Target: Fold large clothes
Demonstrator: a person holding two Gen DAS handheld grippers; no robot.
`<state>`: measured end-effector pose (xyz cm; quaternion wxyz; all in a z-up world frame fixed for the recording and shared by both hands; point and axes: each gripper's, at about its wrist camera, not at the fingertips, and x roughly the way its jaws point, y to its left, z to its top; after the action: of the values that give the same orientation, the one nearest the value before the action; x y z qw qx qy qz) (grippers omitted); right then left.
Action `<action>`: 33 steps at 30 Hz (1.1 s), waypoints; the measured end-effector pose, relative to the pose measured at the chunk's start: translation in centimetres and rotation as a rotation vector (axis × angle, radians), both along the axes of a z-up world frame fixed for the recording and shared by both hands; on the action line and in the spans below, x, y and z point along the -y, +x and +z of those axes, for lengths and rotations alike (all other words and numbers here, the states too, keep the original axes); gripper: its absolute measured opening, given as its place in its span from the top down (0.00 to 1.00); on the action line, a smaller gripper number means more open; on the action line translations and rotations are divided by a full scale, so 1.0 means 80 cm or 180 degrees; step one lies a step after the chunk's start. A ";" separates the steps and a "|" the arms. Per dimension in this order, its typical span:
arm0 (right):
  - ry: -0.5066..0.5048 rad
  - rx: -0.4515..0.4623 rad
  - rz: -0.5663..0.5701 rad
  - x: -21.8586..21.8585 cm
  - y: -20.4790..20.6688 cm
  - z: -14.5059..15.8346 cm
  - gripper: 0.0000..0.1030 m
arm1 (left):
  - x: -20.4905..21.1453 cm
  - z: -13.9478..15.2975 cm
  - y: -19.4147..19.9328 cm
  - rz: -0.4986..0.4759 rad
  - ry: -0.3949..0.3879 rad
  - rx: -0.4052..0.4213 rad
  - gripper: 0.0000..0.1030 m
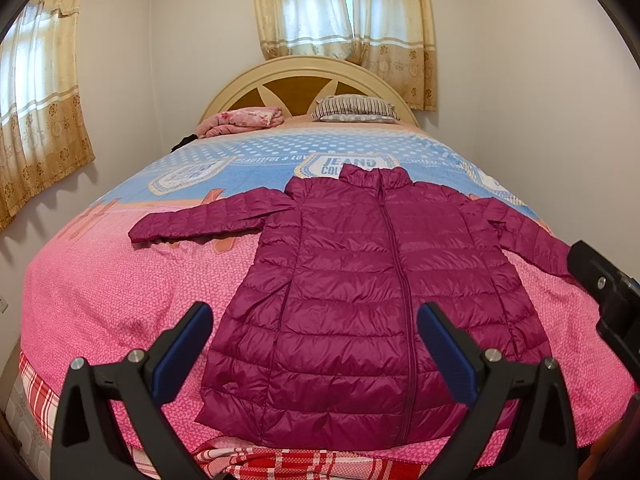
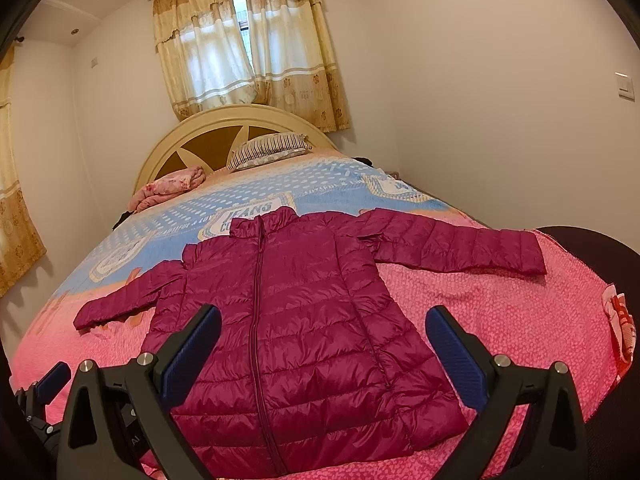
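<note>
A magenta quilted puffer jacket (image 1: 360,288) lies flat and zipped on the bed, collar toward the headboard, both sleeves spread out sideways. It also shows in the right wrist view (image 2: 304,320). My left gripper (image 1: 316,332) is open and empty, held above the jacket's hem near the foot of the bed. My right gripper (image 2: 324,336) is open and empty, also above the lower part of the jacket. The right gripper's body shows at the right edge of the left wrist view (image 1: 612,296).
The bed (image 1: 100,288) has a pink and blue cover. A striped pillow (image 1: 354,109) and a folded pink blanket (image 1: 242,120) lie by the wooden headboard (image 1: 304,76). Walls stand close on both sides. Curtained windows (image 1: 344,8) are behind the bed.
</note>
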<state>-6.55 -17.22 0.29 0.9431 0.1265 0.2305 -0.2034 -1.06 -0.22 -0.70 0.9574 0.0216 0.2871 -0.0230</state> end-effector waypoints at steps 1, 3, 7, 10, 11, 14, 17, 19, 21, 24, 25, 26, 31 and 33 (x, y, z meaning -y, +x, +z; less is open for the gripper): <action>0.0001 -0.0001 0.0000 0.000 0.000 0.000 0.01 | 0.000 0.000 0.000 0.0001 -0.0001 -0.0001 0.00; 0.0004 -0.0003 0.0000 0.000 0.000 0.000 0.01 | 0.000 0.000 0.000 -0.0002 0.0000 -0.0003 0.00; 0.0017 -0.0013 -0.0002 -0.001 0.001 -0.002 0.01 | 0.000 0.000 0.000 -0.0002 0.0001 0.0000 0.00; 0.0016 -0.0014 -0.0004 -0.001 0.001 -0.003 0.01 | 0.000 0.000 0.000 -0.0001 0.0001 -0.0003 0.00; 0.0017 -0.0013 -0.0003 -0.001 0.001 -0.003 0.01 | 0.000 0.000 0.000 0.0000 0.0000 -0.0002 0.00; 0.0015 -0.0014 -0.0005 -0.001 0.002 -0.002 0.01 | 0.000 0.000 0.000 0.0000 0.0001 0.0001 0.00; 0.0021 -0.0021 0.0000 -0.001 0.002 -0.003 0.01 | 0.000 0.000 -0.001 -0.0001 0.0004 -0.0001 0.00; 0.0022 -0.0032 0.0000 -0.002 0.002 -0.004 0.01 | 0.000 0.000 0.000 -0.0002 0.0002 -0.0001 0.00; 0.0025 -0.0043 0.0004 -0.003 0.003 -0.005 0.01 | 0.000 0.000 0.000 0.0001 0.0002 0.0000 0.00; 0.0035 -0.0055 0.0004 -0.001 0.002 -0.005 0.01 | 0.000 0.000 0.000 0.0000 0.0003 0.0003 0.00; 0.0035 -0.0055 0.0003 -0.001 0.003 -0.004 0.01 | 0.000 0.000 0.000 -0.0001 0.0004 0.0001 0.00; 0.0035 -0.0055 -0.0001 -0.001 0.002 -0.005 0.01 | 0.000 0.000 0.000 -0.0003 0.0006 0.0002 0.00; 0.0022 -0.0084 -0.0006 -0.001 0.004 -0.007 0.01 | 0.000 0.000 -0.001 -0.0003 0.0013 0.0002 0.00; 0.0024 -0.0101 -0.0010 0.000 0.005 -0.008 0.01 | 0.000 0.000 -0.001 -0.0003 0.0008 0.0000 0.00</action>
<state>-6.14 -17.25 -0.34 0.9385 0.1272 0.2461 -0.2060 -1.14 -0.19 -0.72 0.9573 0.0229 0.2872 -0.0230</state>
